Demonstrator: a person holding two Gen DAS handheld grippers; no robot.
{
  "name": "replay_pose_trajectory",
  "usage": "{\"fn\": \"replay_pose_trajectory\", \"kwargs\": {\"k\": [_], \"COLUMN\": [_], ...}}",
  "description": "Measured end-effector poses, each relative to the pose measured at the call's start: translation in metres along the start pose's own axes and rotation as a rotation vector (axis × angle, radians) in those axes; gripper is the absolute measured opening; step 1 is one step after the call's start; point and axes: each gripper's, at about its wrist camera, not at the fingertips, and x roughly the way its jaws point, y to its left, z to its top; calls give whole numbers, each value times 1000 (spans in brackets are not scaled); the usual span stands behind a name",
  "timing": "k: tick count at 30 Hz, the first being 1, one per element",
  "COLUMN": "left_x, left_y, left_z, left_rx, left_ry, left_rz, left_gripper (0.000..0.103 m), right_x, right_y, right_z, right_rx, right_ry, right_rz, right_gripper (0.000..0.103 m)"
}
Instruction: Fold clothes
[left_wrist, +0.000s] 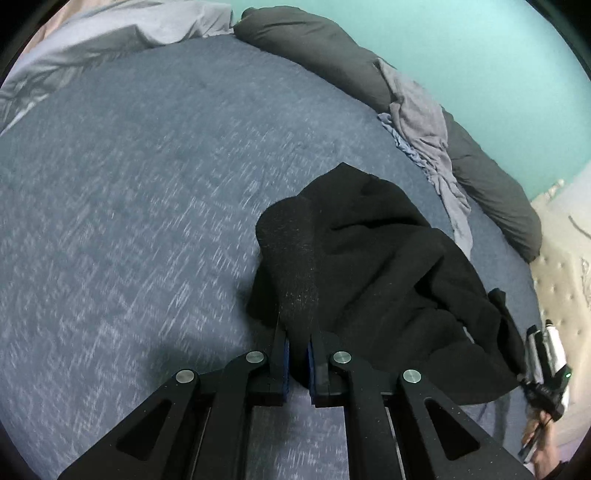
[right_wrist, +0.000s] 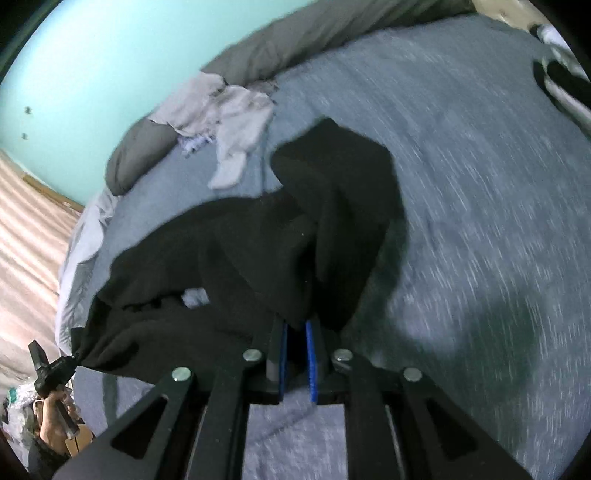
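Note:
A black garment (left_wrist: 369, 258) hangs bunched just above the blue-grey bed (left_wrist: 129, 184), stretched between both grippers. In the left wrist view my left gripper (left_wrist: 298, 339) is shut on a ribbed edge of it, and my right gripper (left_wrist: 543, 354) pinches its far corner at the right. In the right wrist view my right gripper (right_wrist: 295, 328) is shut on a fold of the black garment (right_wrist: 258, 240). My left gripper (right_wrist: 51, 363), held by a hand (right_wrist: 55, 417), grips the stretched corner at lower left. Part of the cloth still drapes onto the bed (right_wrist: 480, 184).
A long dark grey pillow (left_wrist: 321, 44) runs along the teal wall (left_wrist: 461, 55). Pale grey clothes (left_wrist: 424, 129) lie crumpled against it. A light grey blanket (left_wrist: 92, 37) lies at the far left, and a tufted headboard (left_wrist: 557, 266) at the right.

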Motion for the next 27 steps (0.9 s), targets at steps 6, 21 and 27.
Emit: {"fn": "replay_pose_trajectory", "kwargs": {"k": [6, 21, 27], "left_x": [-26, -45, -6], "left_y": [2, -72, -122], "left_z": [-16, -35, -47], "left_rx": [0, 110, 154], "left_ry": [-39, -157, -132], "left_rz": [-15, -106, -175], "left_gripper": [20, 22, 22], "right_x": [-19, -24, -6], "right_y": [-18, -3, -10], "right_z": [-15, 23, 60], "right_rx": [5, -58, -36], "right_ry": [13, -56, -74], "right_rz": [-43, -59, -80], "right_gripper": [30, 50, 51]}}
